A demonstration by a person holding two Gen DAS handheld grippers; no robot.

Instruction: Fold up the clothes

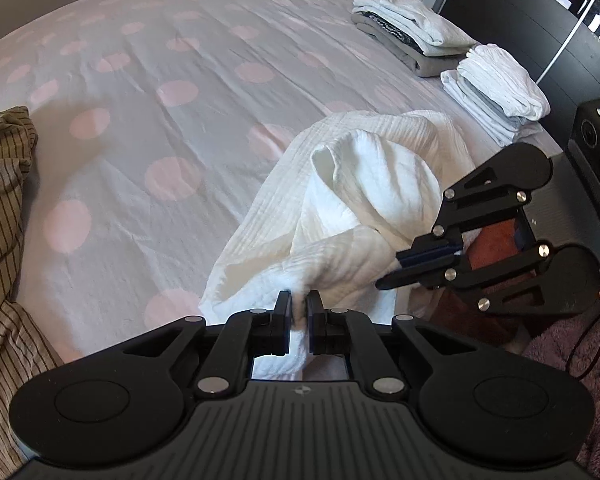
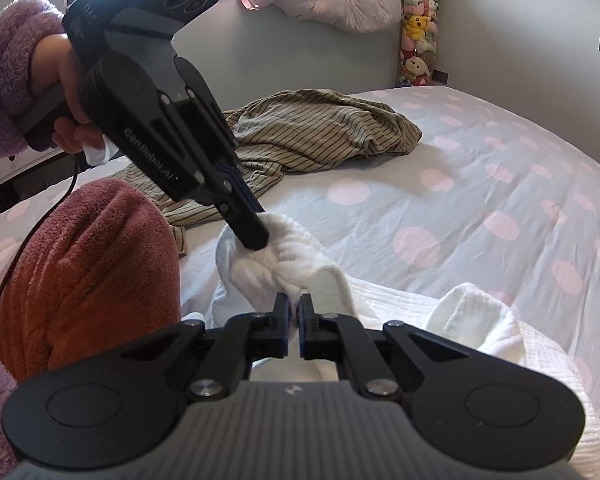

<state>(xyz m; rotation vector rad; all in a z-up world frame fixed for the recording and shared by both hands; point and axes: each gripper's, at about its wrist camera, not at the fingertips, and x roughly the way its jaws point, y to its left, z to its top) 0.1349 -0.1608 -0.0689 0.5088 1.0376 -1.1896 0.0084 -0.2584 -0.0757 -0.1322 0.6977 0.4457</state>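
Both grippers are pinched tight on the crinkly white cotton garment [image 1: 364,208]: left gripper [image 1: 299,312] and right gripper [image 2: 295,312] each clamp a bunched edge, lifting it over the pink-dotted grey bed [image 1: 160,80], near the striped olive shirt [image 2: 320,128].

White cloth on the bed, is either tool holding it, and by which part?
Both hold the white cloth: left tool and right tool each pinch a bunched edge, close together.

Bed: we see a pale sheet [image 1: 172,92] with pink dots.
On it: white garment [image 1: 364,184], striped brown garment [image 2: 320,128], two folded stacks [image 1: 404,28] [image 1: 496,88] near our far edge.
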